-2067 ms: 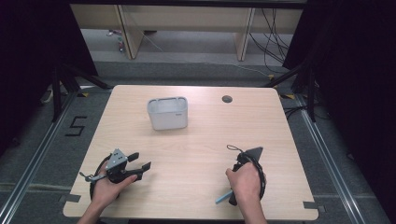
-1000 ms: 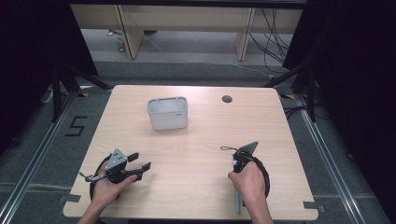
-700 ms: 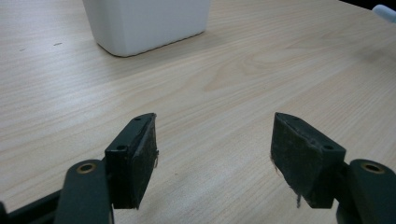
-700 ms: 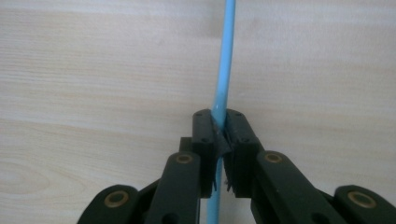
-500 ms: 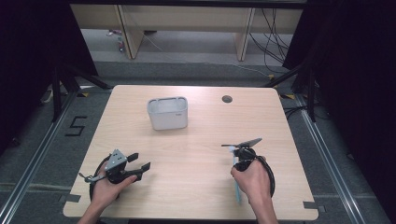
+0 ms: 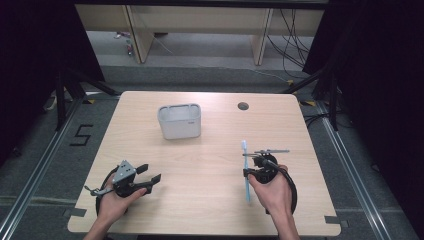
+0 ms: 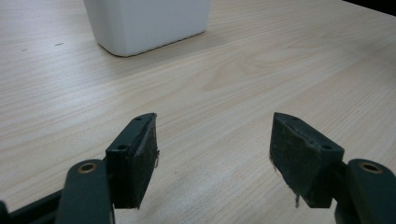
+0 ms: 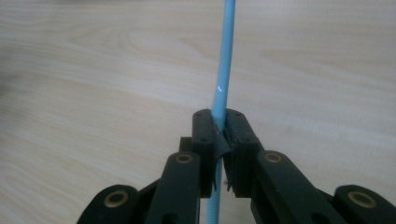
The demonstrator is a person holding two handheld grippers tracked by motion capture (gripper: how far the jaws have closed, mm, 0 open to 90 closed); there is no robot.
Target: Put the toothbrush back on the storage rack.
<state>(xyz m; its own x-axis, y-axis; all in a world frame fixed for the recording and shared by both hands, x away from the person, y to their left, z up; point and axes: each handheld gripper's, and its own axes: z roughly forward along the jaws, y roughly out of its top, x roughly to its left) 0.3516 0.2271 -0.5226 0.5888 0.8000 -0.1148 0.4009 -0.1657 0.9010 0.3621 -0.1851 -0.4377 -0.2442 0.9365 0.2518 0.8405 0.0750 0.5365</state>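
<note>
A light blue toothbrush point(image 6: 245, 152) is clamped near the middle of its handle by my right gripper point(image 6: 247, 166), which is shut on it at the table's front right. The brush runs front to back just above the wood, its head toward the far side. In the right gripper view the blue handle point(image 8: 224, 60) rises straight up from between the closed pads of the right gripper point(image 8: 219, 122). My left gripper point(image 6: 151, 173) rests at the front left, open with nothing in it. The left gripper view has the left gripper point(image 7: 212, 149) aimed toward a white cup point(image 7: 144, 23).
The white rectangular cup point(image 6: 179, 120) stands upright at the middle back of the wooden table point(image 6: 210, 210). A round cable hole point(image 6: 243, 106) sits at the back right. Dark floor and shelving legs lie beyond the far edge.
The right hand has turned with the toothbrush, so the brush has swung from a slant beneath the hand to pointing away toward the far side. The left gripper has stayed still.
</note>
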